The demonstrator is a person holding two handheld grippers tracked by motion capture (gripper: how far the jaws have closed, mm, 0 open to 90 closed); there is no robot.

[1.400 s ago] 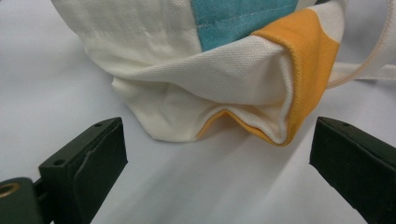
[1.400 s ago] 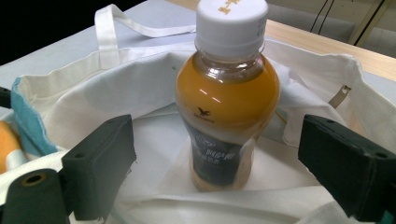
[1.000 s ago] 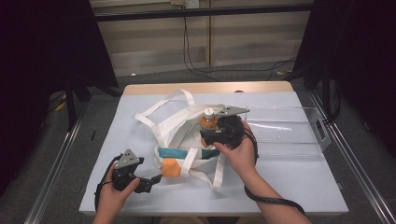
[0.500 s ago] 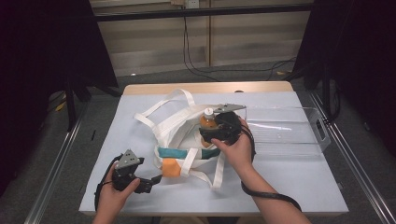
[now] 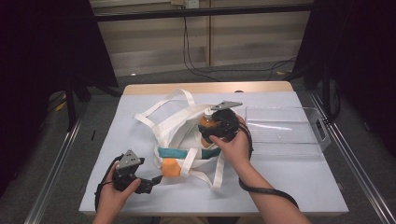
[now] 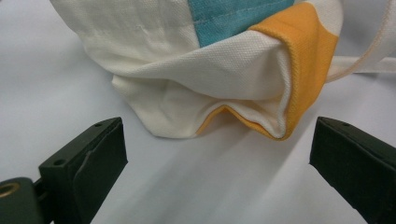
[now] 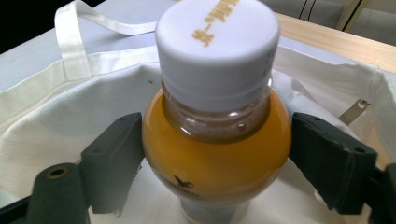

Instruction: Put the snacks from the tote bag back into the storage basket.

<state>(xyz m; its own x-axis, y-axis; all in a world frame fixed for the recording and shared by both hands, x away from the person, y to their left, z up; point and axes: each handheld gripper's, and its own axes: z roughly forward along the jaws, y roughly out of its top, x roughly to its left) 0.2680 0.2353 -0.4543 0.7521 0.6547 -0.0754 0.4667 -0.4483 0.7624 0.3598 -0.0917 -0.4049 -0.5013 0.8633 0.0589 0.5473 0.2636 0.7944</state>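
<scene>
— Where's the bottle (image 7: pixel 215 140)?
— Upright between the right gripper (image 7: pixel 215 158)'s jaws, which have just been closing and now pinch its orange shoulder, over the tote bag (image 7: pixel 56 126).
— Left gripper (image 6: pixel 215 158)?
— Spread wide, the bag's corner just ahead, untouched.

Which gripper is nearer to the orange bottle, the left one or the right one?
Right. The right gripper has its jaws closed on the orange bottle over the cloth bag. The left gripper sits open at the bag's near corner, apart from the bottle.

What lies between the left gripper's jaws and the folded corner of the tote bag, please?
Only bare white table: in the left gripper view, the left gripper stands open just short of the tote bag.
</scene>
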